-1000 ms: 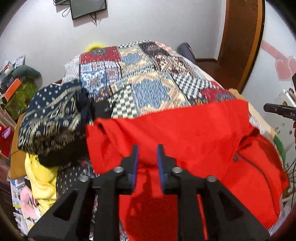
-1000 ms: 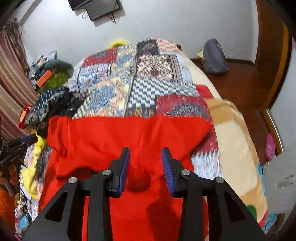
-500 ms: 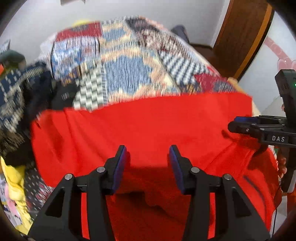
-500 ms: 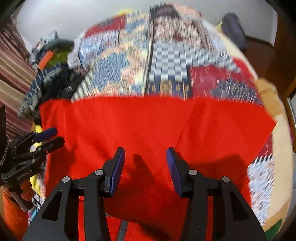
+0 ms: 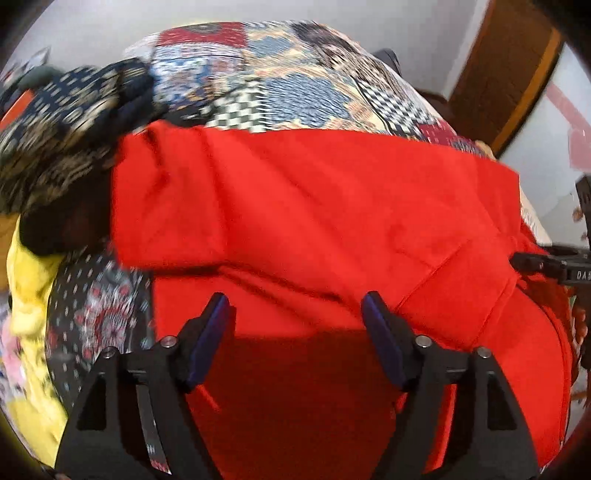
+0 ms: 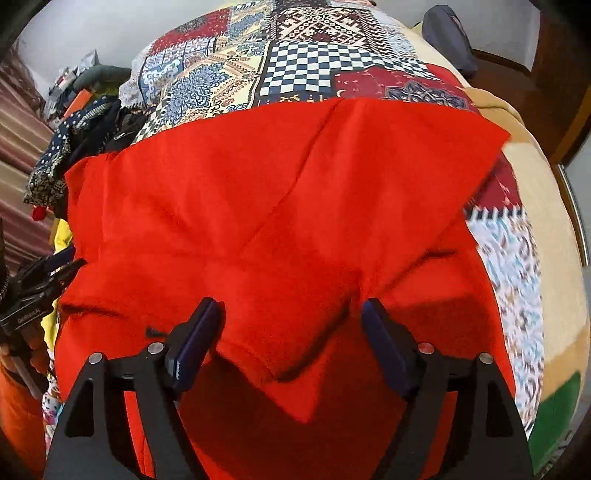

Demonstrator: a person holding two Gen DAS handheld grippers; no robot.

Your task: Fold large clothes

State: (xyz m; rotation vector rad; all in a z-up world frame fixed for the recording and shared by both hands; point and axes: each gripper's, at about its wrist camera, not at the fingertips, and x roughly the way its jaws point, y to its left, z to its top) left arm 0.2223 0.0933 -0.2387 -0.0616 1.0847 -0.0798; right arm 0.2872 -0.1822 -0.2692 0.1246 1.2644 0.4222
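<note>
A large red garment (image 5: 314, 203) lies across the bed, its upper layer folded down over the lower one. My left gripper (image 5: 295, 299) hovers close over its near left part. Its jaws are opening wide, with red cloth beneath and between the fingers but not pinched. My right gripper (image 6: 291, 304) hangs over the garment (image 6: 258, 192) near a folded corner. Its jaws are opening too and the pads are off the cloth. Each gripper shows at the edge of the other's view: the right gripper (image 5: 546, 264) and the left gripper (image 6: 40, 277).
A patchwork bedspread (image 6: 303, 66) covers the bed behind the garment. A pile of dark patterned clothes (image 5: 62, 122) and a yellow cloth (image 5: 29, 295) lie at the left. A wooden door (image 5: 506, 74) stands at the back right, and a dark bag (image 6: 447, 33) sits on the floor.
Both grippers have come down close to the red garment and their jaws have spread wide. The cloth that sat between the fingers now lies loose on the bed.
</note>
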